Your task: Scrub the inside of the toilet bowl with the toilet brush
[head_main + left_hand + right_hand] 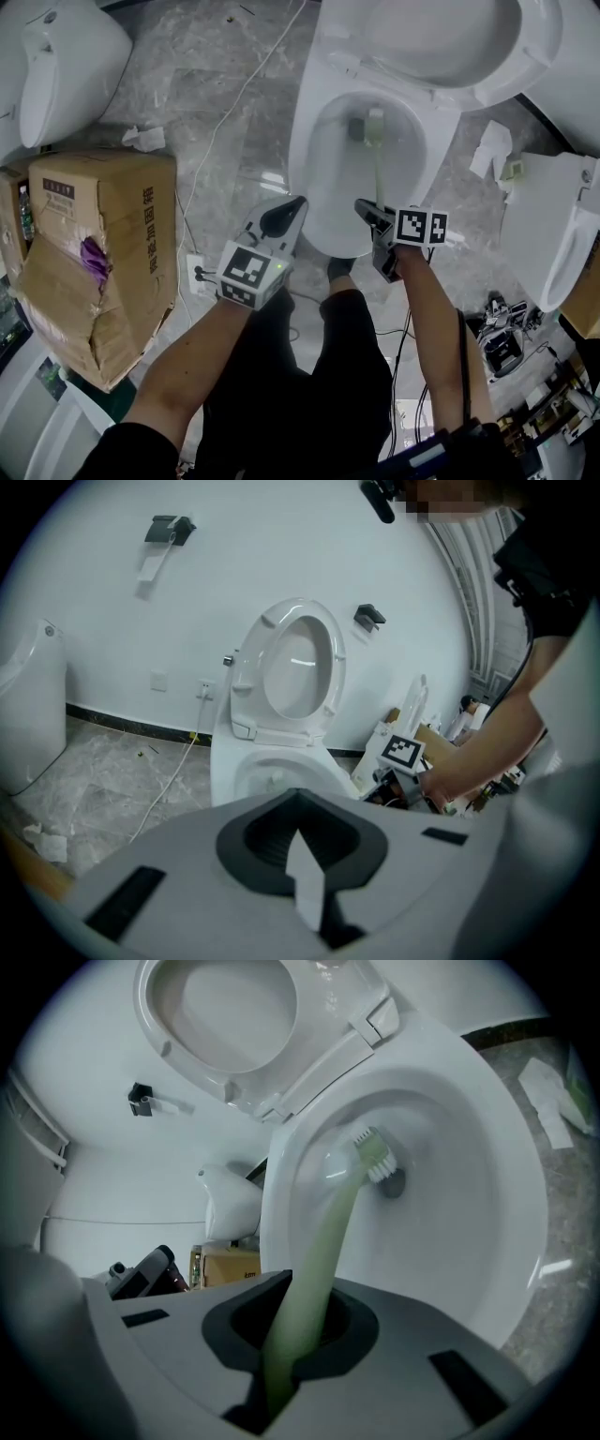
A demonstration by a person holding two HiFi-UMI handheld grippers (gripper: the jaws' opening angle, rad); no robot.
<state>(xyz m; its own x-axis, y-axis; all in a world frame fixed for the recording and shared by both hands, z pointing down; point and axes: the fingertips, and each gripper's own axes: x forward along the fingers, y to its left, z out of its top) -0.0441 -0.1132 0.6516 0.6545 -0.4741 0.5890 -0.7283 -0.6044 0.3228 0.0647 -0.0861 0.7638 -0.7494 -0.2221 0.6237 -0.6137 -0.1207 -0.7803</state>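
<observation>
The white toilet bowl (314,141) stands ahead of me with its lid and seat (441,42) raised. My right gripper (375,225) is shut on the pale green handle (380,173) of the toilet brush. The brush's white bristle head (373,127) rests deep in the bowl beside the drain. In the right gripper view the handle (323,1251) runs from the gripper (291,1354) up to the brush head (375,1155) against the bowl wall (469,1194). My left gripper (281,220) hovers at the bowl's near left rim, shut with nothing in it (305,874).
A torn cardboard box (94,253) sits at the left, with a white urinal (56,66) beyond it. Another white fixture (553,234) stands at the right. A white cable (225,112) crosses the marble floor to a power strip (199,274). Paper scraps (141,138) lie about.
</observation>
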